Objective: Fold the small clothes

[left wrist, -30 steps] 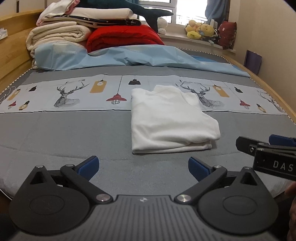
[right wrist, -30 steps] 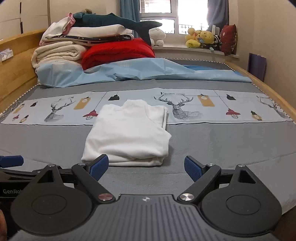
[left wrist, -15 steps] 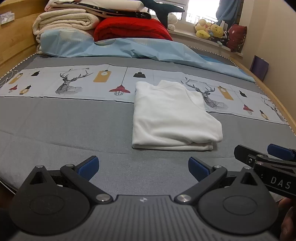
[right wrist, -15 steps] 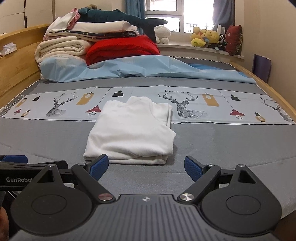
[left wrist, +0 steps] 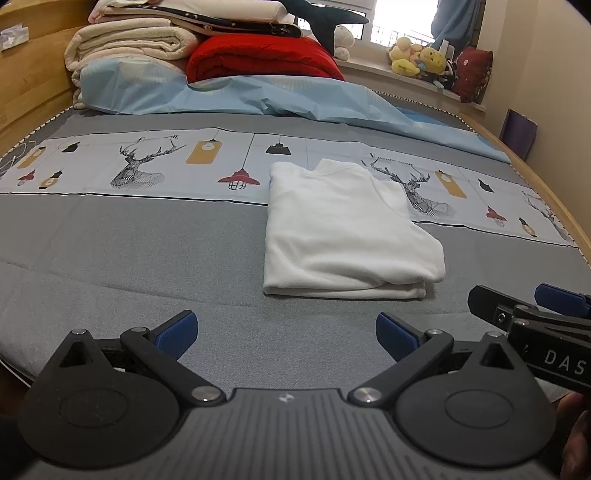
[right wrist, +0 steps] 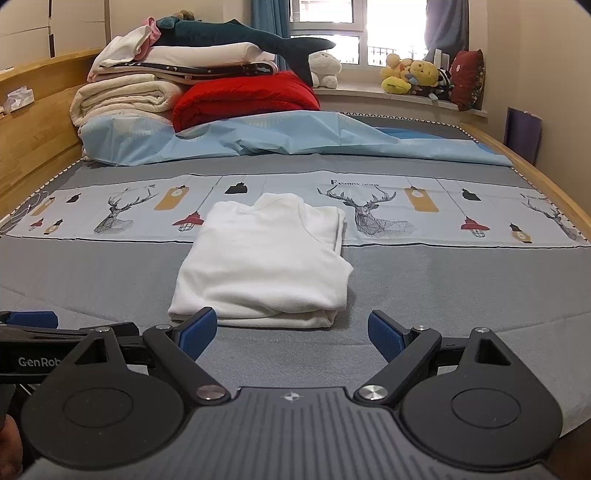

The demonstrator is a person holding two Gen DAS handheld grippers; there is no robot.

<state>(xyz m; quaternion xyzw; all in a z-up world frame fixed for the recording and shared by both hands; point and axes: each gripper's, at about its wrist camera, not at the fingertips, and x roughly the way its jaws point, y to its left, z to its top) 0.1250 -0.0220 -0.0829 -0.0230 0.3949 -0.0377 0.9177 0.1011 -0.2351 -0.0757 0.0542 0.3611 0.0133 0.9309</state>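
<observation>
A folded white garment (left wrist: 343, 229) lies on the grey bed (left wrist: 110, 251), just ahead of the left gripper (left wrist: 286, 330) and right gripper (right wrist: 291, 332), fingers spread wide and empty. The left view reads "DAS"; the right view reads "GenRob" and shows the window (right wrist: 325, 31).

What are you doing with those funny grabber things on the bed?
A person is folding small clothes with a grabber in each hand. The white garment lies folded on the grey bed cover, partly over the strip printed with deer and lamps. Neither grabber is touching it: the left gripper and the right gripper both hang just short of its near edge with their jaws open and nothing in them. Folded blankets and a red quilt are stacked at the far end.
</observation>
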